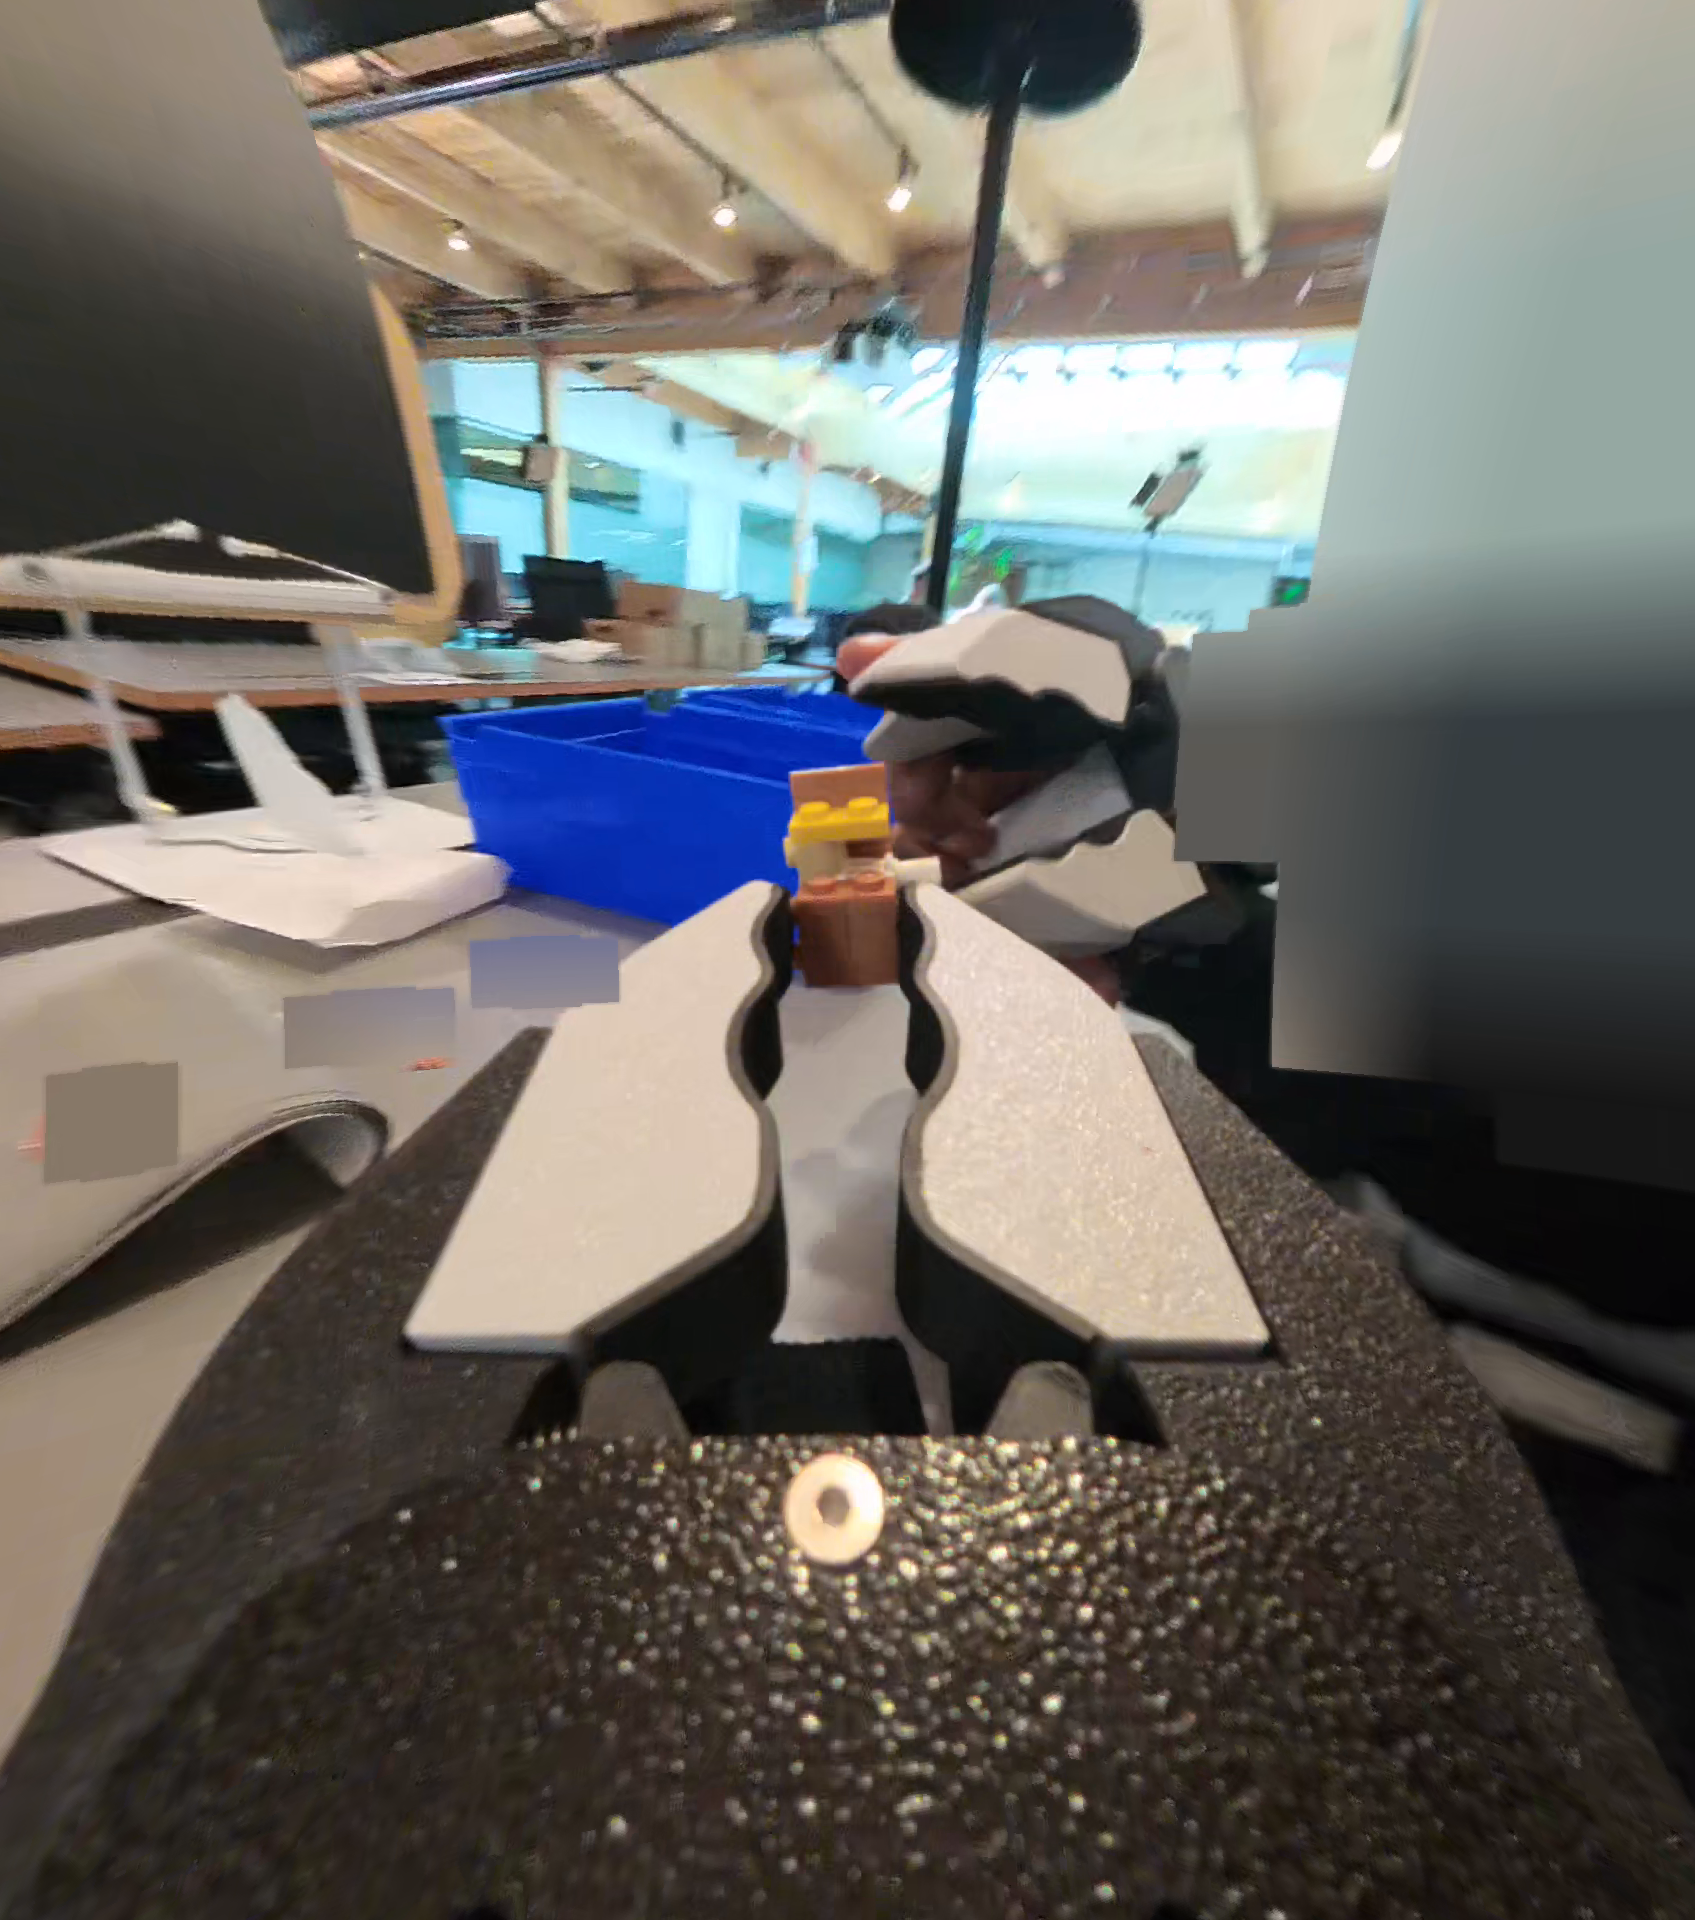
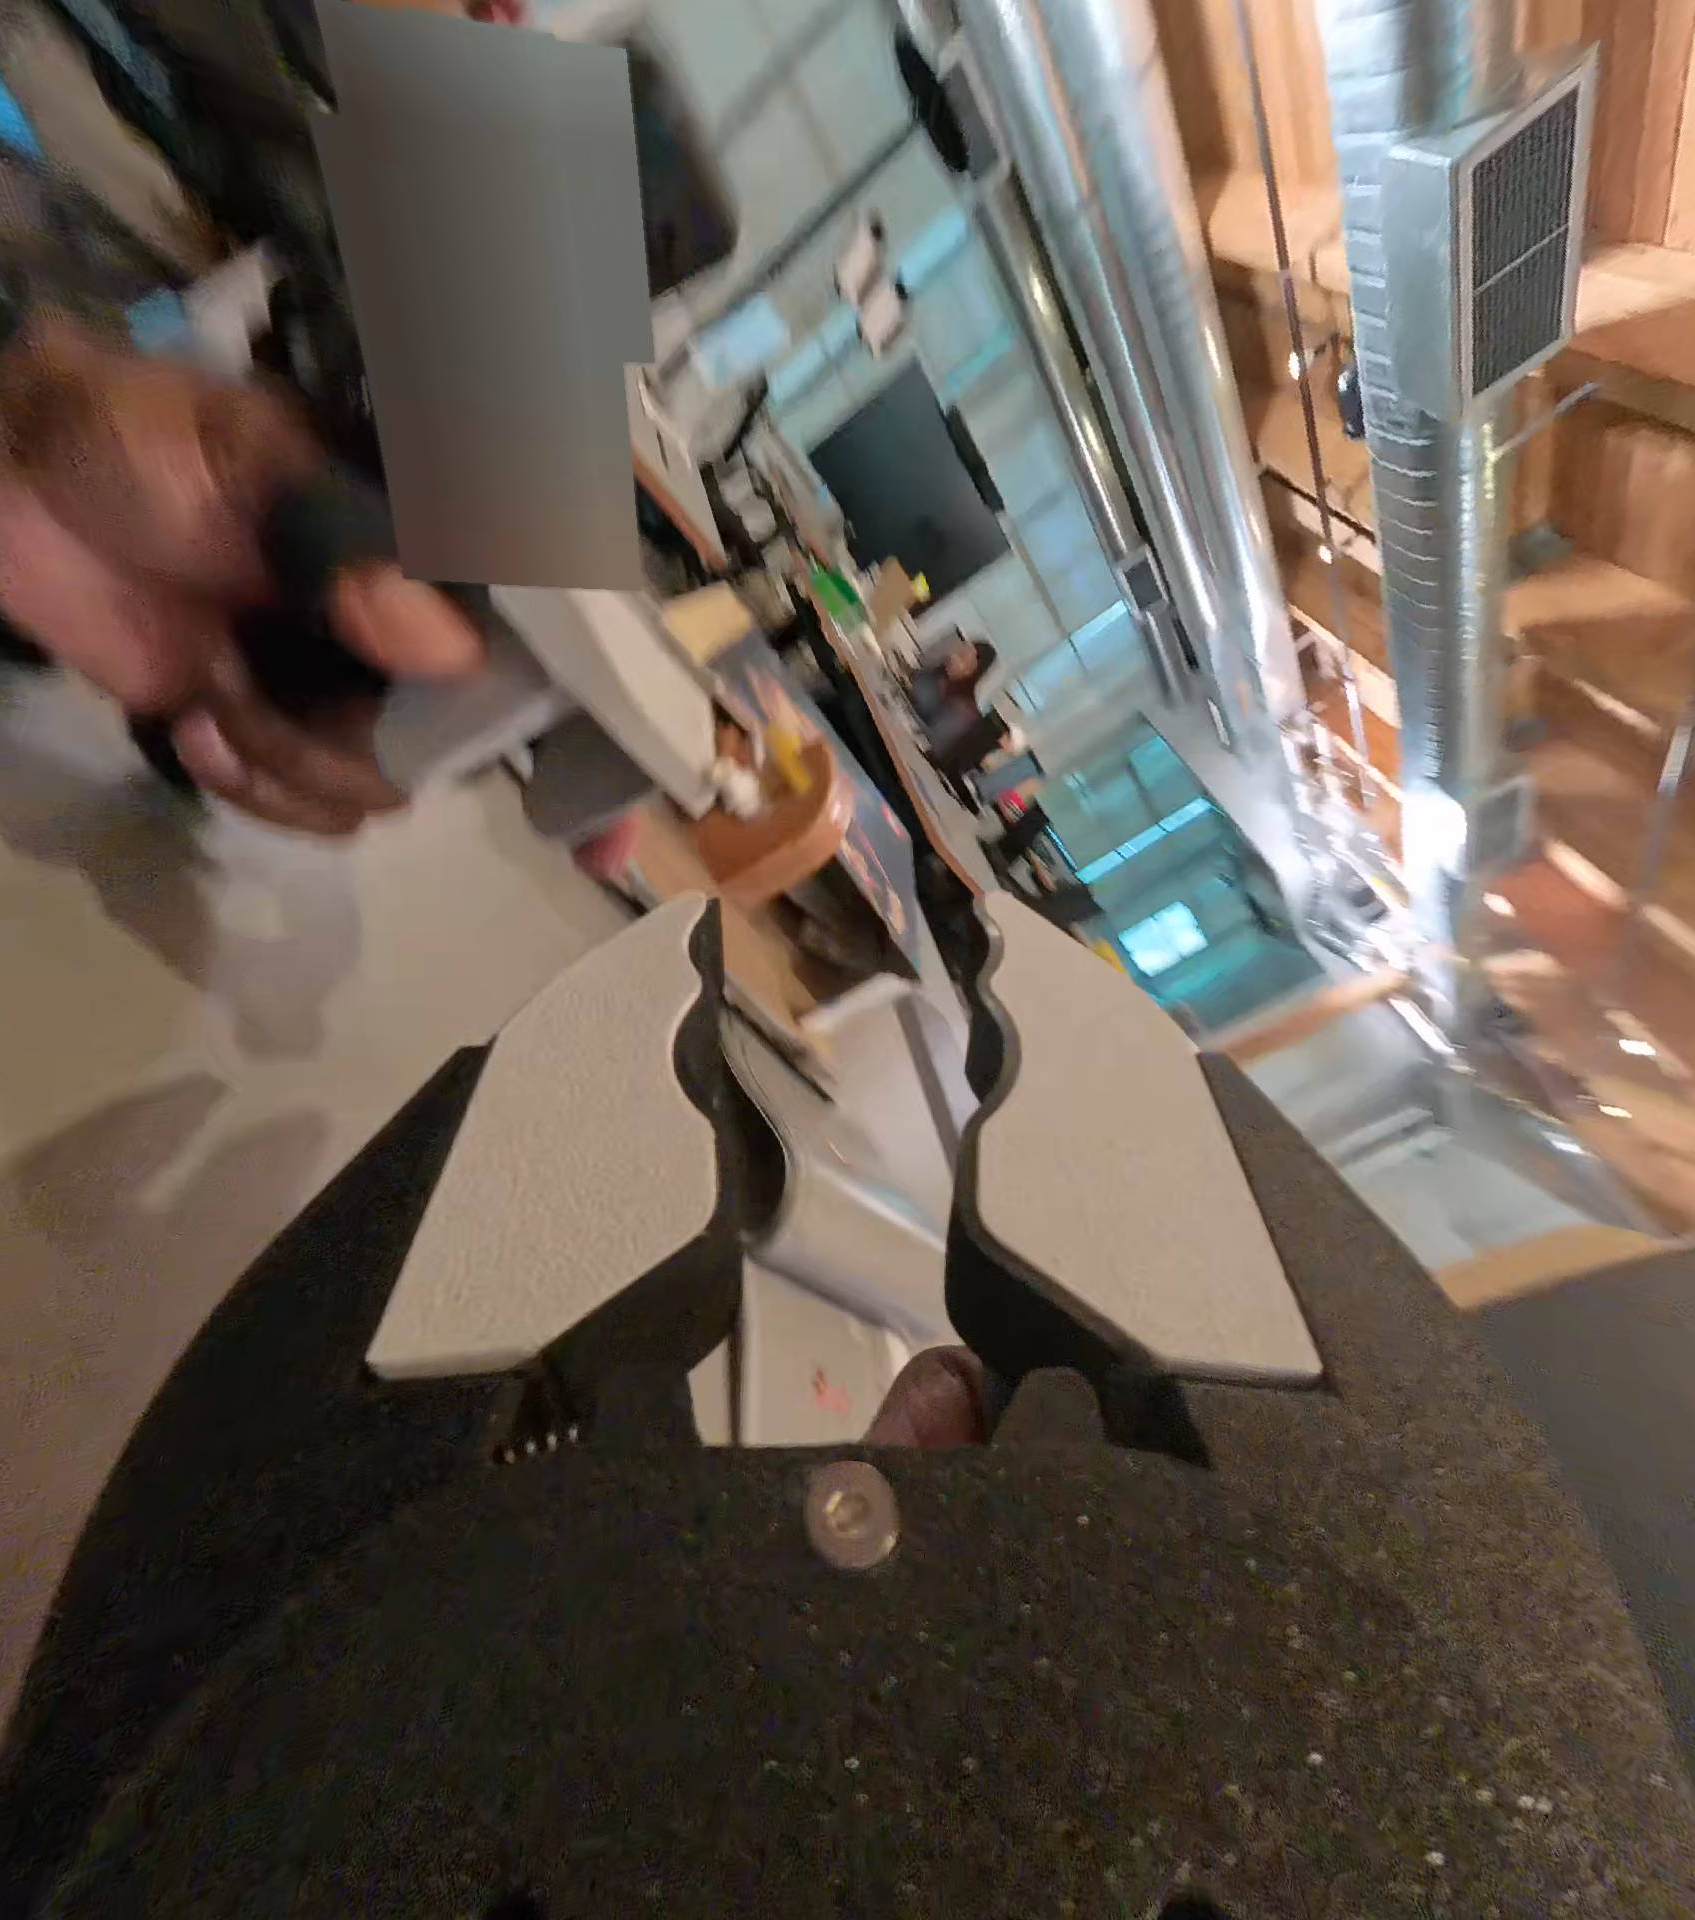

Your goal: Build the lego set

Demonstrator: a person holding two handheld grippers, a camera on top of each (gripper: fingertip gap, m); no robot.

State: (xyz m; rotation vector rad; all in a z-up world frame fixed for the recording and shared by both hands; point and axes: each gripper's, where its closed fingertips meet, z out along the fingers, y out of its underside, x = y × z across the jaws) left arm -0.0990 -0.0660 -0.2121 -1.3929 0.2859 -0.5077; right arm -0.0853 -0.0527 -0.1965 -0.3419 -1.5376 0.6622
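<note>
Grey bench (image 1: 147, 1351) across the lower left of the left wrist view, with a curled grey mat edge (image 1: 344, 1132) lying on it. Behind, a dark monitor (image 1: 126, 312) in a pale wooden frame, raised on a clear stand (image 1: 292, 769) over loose white paper (image 1: 303, 883). Blue bin (image 1: 635, 800) with inner dividers, standing on the bench just behind the fingertips. No readable brand, label or writing anywhere; several patches on the bench surface masked over.

Left gripper (image 1: 845, 914) low over the bench, fingers (image 1: 656, 1091) narrowly apart and clamped on the brown base of a small brick model (image 1: 848, 883), both inner faces against its sides. Model upright: brown block below, cream and clear pieces in the middle, yellow plate on top, a tan tile standing behind.

Right gripper (image 1: 1009, 790) just right of the model in the same view, turned on its side, fingers spread wide; a small white peg sticking out of the model's right side, reaching toward the lower finger, contact not clear. Hand (image 1: 936, 810) behind it.

Right wrist view blurred and tilted: own fingers (image 2: 562, 1122) apart with nothing between them, the model (image 2: 770, 800) ahead and beyond the tips, a blurred hand (image 2: 199, 603) at upper left.
</note>
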